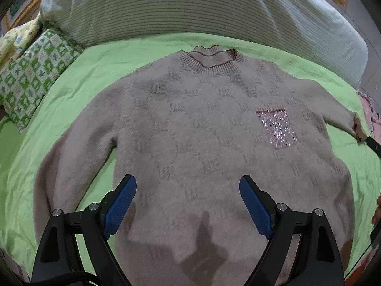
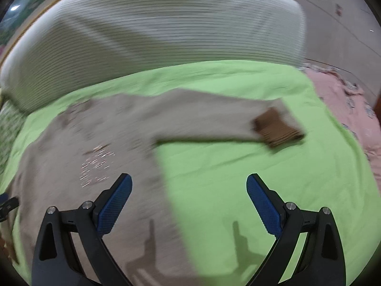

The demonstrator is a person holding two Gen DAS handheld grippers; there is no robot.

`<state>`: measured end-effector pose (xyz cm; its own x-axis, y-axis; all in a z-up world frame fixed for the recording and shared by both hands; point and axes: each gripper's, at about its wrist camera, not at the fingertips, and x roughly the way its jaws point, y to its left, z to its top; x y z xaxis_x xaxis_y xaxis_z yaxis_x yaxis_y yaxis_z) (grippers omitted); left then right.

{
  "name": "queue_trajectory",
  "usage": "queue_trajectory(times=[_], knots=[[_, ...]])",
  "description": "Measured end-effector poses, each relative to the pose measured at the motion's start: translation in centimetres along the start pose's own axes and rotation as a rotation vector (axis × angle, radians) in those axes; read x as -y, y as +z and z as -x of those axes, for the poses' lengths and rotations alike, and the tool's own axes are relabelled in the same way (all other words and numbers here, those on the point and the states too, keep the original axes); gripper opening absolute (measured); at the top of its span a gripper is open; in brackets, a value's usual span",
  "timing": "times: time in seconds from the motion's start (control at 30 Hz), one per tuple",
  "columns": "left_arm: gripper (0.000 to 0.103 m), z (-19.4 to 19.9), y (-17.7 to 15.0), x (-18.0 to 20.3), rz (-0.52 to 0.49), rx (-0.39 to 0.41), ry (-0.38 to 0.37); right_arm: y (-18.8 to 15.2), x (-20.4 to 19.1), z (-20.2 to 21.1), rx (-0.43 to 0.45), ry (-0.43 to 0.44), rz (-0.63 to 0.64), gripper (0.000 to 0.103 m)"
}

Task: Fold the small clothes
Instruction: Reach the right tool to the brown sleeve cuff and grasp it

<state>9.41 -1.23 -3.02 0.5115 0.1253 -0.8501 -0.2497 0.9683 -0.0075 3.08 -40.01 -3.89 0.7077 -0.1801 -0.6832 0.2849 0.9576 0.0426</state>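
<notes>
A fuzzy beige sweater (image 1: 202, 128) lies flat, front up, on a green sheet (image 1: 78, 90), collar away from me, with a sparkly pocket patch (image 1: 277, 126). My left gripper (image 1: 188, 186) is open and empty, hovering over the sweater's lower body. In the right wrist view the sweater (image 2: 95, 143) lies to the left, its sleeve stretched right and ending in a brown cuff (image 2: 276, 128). My right gripper (image 2: 189, 183) is open and empty above the sweater's side edge and the bare sheet (image 2: 238, 166). A tip of the right gripper shows near the cuff in the left wrist view (image 1: 372, 144).
A large striped white pillow (image 1: 190, 7) lies across the far side of the bed. A green-and-white patterned pillow (image 1: 35, 71) sits at the left. Pink fabric (image 2: 345, 100) lies off the sheet's right edge.
</notes>
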Motion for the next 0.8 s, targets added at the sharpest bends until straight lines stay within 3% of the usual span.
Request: queue_trajectory(times=[0.23, 0.5, 0.53, 0.6, 0.63, 0.7, 0.8], knots=[[0.089, -3.2, 3.9, 1.1, 0.024, -0.016, 0.008, 4.8, 6.0, -5.0, 0.003, -0.135, -0.077, 0.097], [0.089, -7.1, 6.9, 1.6, 0.059, -0.044, 0.021, 5.8, 7.9, -11.4, -0.103, -0.230, -0.015, 0.094], [0.089, -7.9, 7.3, 1.6, 0.061, -0.053, 0.018, 5.7, 8.2, -12.1, -0.126, -0.239, -0.016, 0.090], [0.089, -9.1, 7.8, 1.5, 0.065, -0.060, 0.011, 5.7, 9.3, -12.9, -0.165, -0.230, -0.048, 0.061], [0.089, -9.7, 8.1, 1.5, 0.066, -0.063, 0.010, 5.7, 9.6, -12.8, -0.168, -0.225, -0.063, 0.056], [0.089, -11.0, 8.5, 1.3, 0.067, -0.078, 0.010, 6.1, 10.2, -12.1, -0.166, -0.241, -0.080, 0.028], [0.089, -12.4, 8.7, 0.4, 0.084, -0.108, 0.010, 6.9, 10.5, -10.1, -0.132, -0.182, -0.150, 0.017]])
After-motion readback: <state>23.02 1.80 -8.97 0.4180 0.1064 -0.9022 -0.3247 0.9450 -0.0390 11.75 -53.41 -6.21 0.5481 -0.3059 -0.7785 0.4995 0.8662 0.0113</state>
